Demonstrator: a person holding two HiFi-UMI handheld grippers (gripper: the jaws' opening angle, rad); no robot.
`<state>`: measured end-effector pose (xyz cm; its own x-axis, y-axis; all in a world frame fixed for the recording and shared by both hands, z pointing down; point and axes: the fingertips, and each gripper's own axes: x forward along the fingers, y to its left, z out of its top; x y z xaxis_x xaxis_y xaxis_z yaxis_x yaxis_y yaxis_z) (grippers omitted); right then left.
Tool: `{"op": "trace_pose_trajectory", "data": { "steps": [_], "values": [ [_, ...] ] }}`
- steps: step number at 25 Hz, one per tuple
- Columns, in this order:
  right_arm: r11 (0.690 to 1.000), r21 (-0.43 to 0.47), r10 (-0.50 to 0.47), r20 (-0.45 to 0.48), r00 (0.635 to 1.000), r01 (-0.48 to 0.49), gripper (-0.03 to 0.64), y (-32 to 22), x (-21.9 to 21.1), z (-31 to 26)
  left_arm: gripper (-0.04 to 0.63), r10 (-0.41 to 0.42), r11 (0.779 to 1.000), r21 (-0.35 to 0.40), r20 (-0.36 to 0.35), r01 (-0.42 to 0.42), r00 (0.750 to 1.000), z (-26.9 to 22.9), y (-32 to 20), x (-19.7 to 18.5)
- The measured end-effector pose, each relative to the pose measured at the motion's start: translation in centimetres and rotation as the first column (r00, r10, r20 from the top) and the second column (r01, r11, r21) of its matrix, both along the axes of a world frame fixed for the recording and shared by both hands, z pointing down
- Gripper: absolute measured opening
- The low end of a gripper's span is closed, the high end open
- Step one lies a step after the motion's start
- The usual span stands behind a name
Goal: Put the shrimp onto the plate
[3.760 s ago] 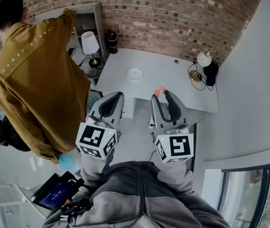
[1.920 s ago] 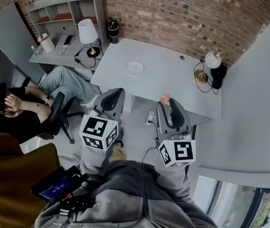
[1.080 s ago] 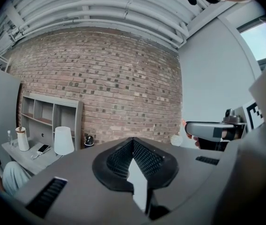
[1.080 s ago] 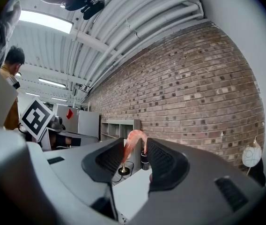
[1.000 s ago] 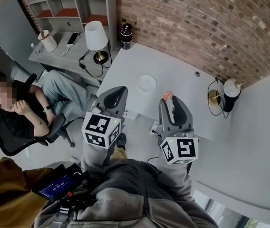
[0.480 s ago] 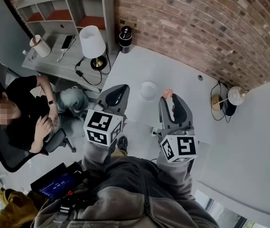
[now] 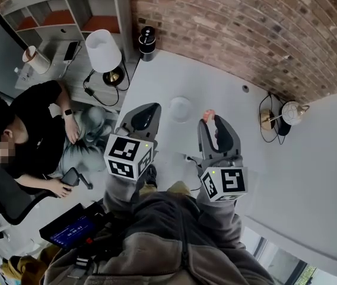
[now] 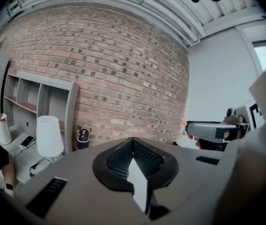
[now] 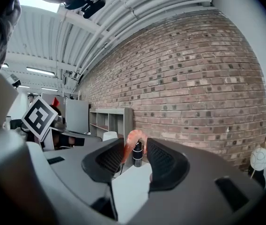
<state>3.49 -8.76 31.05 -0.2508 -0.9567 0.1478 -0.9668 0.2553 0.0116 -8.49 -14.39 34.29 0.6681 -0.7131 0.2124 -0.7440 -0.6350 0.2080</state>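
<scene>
Right gripper (image 9: 136, 153) clamps shrimp (image 9: 130, 143) at jaw tips, curl apparently upright. Plate (image 7: 180, 109) on white table (image 7: 234, 94) lies just left of those tips, slightly beyond. Left gripper (image 8: 133, 149): jaws together, empty, flanking plate's other side.

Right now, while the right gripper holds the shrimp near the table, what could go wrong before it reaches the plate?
1. The right gripper pinches the shrimp only at its jaw tips, with much of it sticking out above, so it may slip out.
2. The plate is small and lies to the left of the shrimp, so a release here would likely land on the bare table.
3. The left gripper, shut and empty, is close to the plate and might nudge it.
</scene>
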Motion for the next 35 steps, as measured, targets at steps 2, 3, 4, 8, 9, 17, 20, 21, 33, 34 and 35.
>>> {"op": "trace_pose_trajectory", "data": {
  "steps": [2, 3, 4, 8, 9, 17, 20, 21, 33, 34, 35],
  "values": [
    [1.000, -0.009, -0.002, 0.000, 1.000, 0.002, 0.152, -0.3, 0.3, 0.4, 0.005, 0.001, 1.000, -0.011, 0.002, -0.001, 1.000, 0.4, -0.4, 0.4],
    [1.000, -0.017, -0.003, 0.002, 1.000, 0.003, 0.152, -0.4, 0.5, 0.7, 0.005, 0.001, 1.000, -0.018, 0.005, -0.001, 1.000, 0.7, -0.5, 0.7],
    [1.000, -0.027, -0.004, 0.005, 1.000, 0.004, 0.152, -0.6, 0.8, 1.1, 0.005, 0.001, 1.000, -0.026, 0.009, -0.001, 1.000, 1.0, -0.7, 1.0],
    [0.998, -0.061, -0.012, 0.024, 1.000, 0.014, 0.152, -1.6, 2.4, 2.6, 0.005, -0.019, 0.999, -0.040, 0.032, 0.020, 0.999, 2.1, -1.7, 2.1],
    [0.998, -0.066, -0.018, 0.030, 0.999, 0.019, 0.152, -2.0, 2.9, 3.0, 0.005, -0.032, 0.999, -0.036, 0.040, 0.033, 0.999, 2.3, -2.1, 2.3],
    [0.990, -0.101, -0.090, 0.056, 0.994, 0.096, 0.152, -4.6, 4.5, 5.7, 0.005, -0.125, 0.990, -0.050, 0.107, 0.131, 0.986, 4.9, -3.5, 2.5],
    [0.983, -0.149, -0.099, 0.060, 0.993, 0.107, 0.152, -5.3, 5.1, 7.9, 0.005, -0.132, 0.986, -0.082, 0.132, 0.144, 0.982, 6.8, -3.6, 3.0],
    [0.980, -0.169, -0.099, 0.064, 0.993, 0.109, 0.152, -5.5, 5.3, 8.8, 0.004, -0.133, 0.985, -0.095, 0.141, 0.147, 0.981, 7.6, -3.5, 3.1],
    [0.933, -0.323, -0.134, 0.093, 0.987, 0.157, 0.152, -6.6, 5.0, 16.9, 0.005, -0.156, 0.949, -0.241, 0.205, 0.204, 0.966, 15.5, -2.3, 1.9],
    [0.930, -0.332, -0.137, 0.092, 0.986, 0.160, 0.152, -6.7, 4.9, 17.5, 0.005, -0.155, 0.947, -0.248, 0.208, 0.205, 0.966, 16.0, -2.3, 1.9],
    [0.925, -0.343, -0.140, 0.090, 0.986, 0.162, 0.152, -6.9, 4.9, 18.2, 0.005, -0.153, 0.944, -0.257, 0.211, 0.206, 0.965, 16.5, -2.3, 1.8]
  ]
}}
